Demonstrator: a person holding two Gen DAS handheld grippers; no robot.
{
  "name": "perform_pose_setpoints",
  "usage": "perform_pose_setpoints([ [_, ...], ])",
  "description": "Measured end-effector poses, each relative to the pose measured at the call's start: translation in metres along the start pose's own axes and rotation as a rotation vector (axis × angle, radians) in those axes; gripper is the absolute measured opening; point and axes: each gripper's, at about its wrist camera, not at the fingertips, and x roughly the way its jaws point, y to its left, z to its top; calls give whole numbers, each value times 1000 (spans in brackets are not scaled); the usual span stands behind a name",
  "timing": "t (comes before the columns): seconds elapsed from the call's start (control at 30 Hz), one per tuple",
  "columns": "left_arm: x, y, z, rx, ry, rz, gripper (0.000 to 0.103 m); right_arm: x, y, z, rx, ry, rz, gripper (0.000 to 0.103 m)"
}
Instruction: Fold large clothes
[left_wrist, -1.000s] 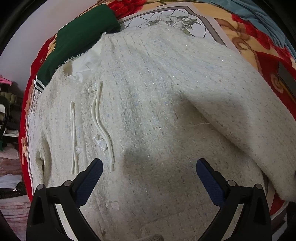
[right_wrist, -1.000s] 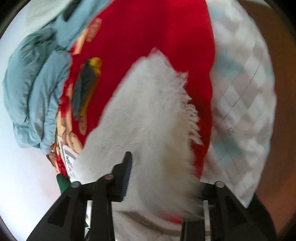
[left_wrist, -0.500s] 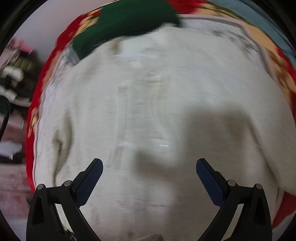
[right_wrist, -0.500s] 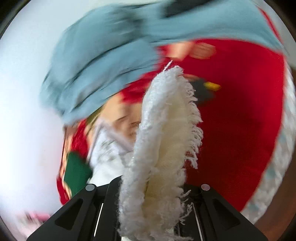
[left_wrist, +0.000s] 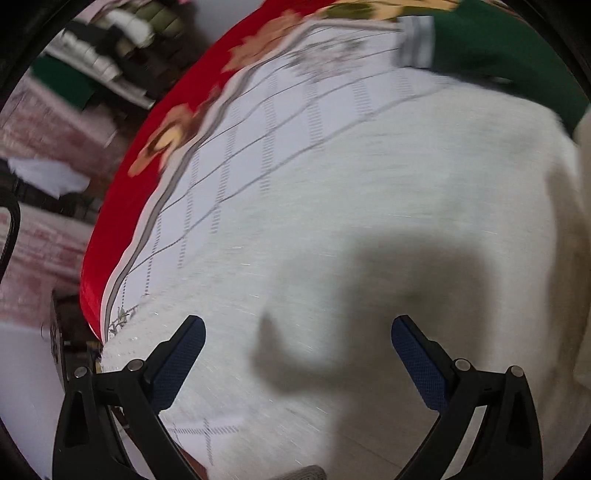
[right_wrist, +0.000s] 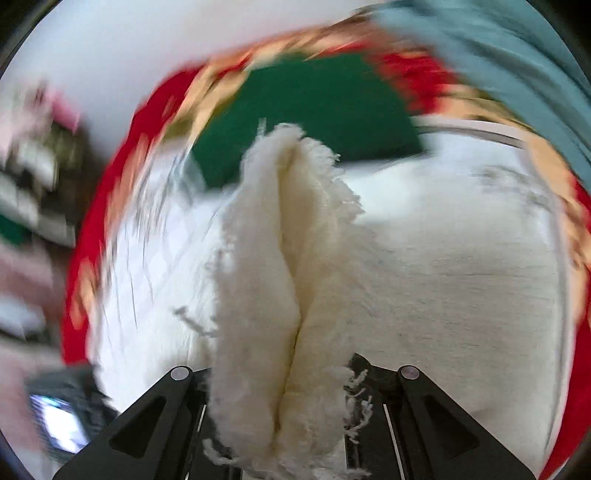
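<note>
Right claw (right_wrist: 291, 373) is gripping the cream jacket's (left_wrist: 406, 221) fringed sleeve edge (right_wrist: 280, 258), lifting it above the jacket body spread on the bed (left_wrist: 122, 206); left claw (left_wrist: 295, 354) is hovering wide, empty—folding looks early, most remaining.

Cream tweed jacket (left_wrist: 424, 192); red floral bedspread (left_wrist: 122, 221); green garment (right_wrist: 314, 110).

One white garment (left_wrist: 388, 206), one green garment (left_wrist: 509, 55) — one bedspread (left_wrist: 122, 218), two grippers — left gripper (left_wrist: 297, 354), right gripper (right_wrist: 288, 391)
</note>
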Motion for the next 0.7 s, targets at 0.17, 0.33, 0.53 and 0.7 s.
perform_pose_setpoints([
  [0.17,25,28,1,-46,27,-31,103,86,48,-20,-86,180,-56,16],
  [0.33,10,62,-15,-93,59,-120,103,67,39,-21,-43,183,80,64],
  [0.53,-1,137,-79,-354,223,-295,103,6,-10,-42,54,210,101,71],
  [0.7,47,184,-132,-678,349,-501,102,-4,-45,-73,107,270,70,71],
])
